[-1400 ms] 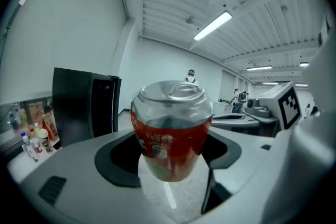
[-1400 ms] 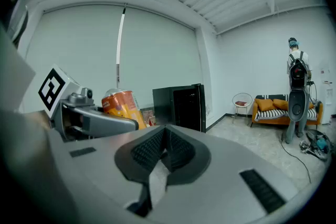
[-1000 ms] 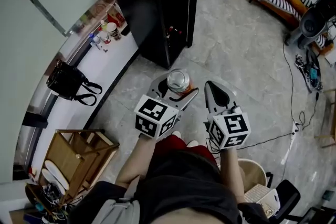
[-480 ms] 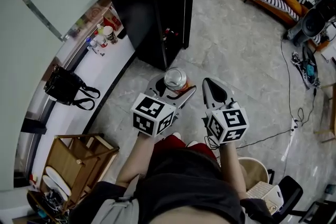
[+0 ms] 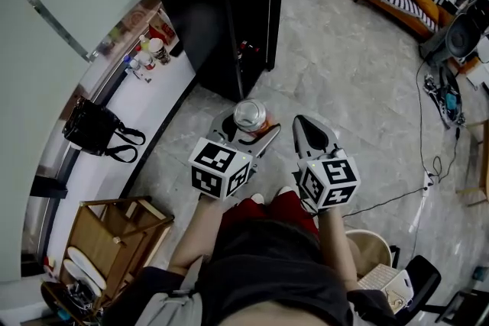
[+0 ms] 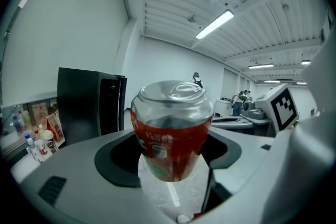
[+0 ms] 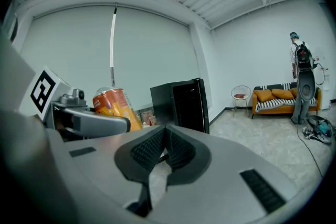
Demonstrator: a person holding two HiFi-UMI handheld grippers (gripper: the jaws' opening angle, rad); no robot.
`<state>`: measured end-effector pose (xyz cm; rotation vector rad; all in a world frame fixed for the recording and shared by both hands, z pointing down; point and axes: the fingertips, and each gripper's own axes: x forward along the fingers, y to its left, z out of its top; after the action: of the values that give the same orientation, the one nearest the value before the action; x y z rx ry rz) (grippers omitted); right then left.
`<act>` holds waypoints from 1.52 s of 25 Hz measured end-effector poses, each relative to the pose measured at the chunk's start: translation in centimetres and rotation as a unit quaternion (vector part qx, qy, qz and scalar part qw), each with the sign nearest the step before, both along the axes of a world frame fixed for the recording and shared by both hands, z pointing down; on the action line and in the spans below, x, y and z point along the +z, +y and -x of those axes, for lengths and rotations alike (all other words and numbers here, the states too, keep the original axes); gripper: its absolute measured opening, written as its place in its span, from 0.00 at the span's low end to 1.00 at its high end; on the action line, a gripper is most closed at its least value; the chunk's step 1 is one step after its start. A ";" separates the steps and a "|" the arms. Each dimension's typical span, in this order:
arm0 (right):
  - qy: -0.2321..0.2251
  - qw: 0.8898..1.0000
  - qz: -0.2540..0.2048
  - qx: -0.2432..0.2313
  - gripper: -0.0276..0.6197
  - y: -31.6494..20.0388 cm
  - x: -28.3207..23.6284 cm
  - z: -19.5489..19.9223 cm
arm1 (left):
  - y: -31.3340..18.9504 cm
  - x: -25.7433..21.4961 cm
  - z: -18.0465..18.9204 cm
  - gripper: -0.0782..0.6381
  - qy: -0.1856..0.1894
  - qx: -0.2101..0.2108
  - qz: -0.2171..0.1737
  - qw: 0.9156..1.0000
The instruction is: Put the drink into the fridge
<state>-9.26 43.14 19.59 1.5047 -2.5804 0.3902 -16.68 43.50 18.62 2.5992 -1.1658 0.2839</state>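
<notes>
Left gripper (image 5: 248, 132) squeezing a red drink can (image 5: 250, 117) — upright, right gripper (image 5: 309, 135) pressed closed with nothing in it, black fridge (image 5: 221, 11) ahead.

Bare floor (image 5: 336, 65) lies open ahead up to the black fridge (image 5: 221, 4); a cluttered counter (image 5: 157, 91) flanks the left.

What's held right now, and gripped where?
Left hand-held gripper clamps the red aluminium drink can by its side walls, mid-body. Right hand-held gripper: shut, empty.
</notes>
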 end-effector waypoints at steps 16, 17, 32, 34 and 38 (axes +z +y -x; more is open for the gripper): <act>-0.005 1.000 0.009 -0.007 0.07 -7.4 0.6 -0.7 | -6.4 0.9 -0.8 0.58 0.012 -0.013 0.016 1.000; -0.009 1.000 0.009 -0.009 0.07 -8.1 0.6 -0.9 | -7.0 1.0 -1.0 0.58 0.011 -0.014 0.016 1.000; -0.026 0.998 0.041 -0.026 0.07 -21.4 2.8 -7.3 | -20.8 2.6 -7.0 0.58 -0.019 -0.046 0.039 0.998; -0.030 0.998 0.042 -0.030 0.07 -23.0 2.8 -8.0 | -22.4 2.7 -7.8 0.58 -0.023 -0.051 0.041 0.998; -0.021 0.998 0.040 -0.042 0.07 -26.0 3.1 -9.5 | -25.5 3.3 -9.5 0.58 -0.028 -0.059 0.050 0.997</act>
<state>0.23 17.10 22.69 1.3726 -2.6154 0.5132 -7.16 18.05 21.92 2.4407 -1.2833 0.3809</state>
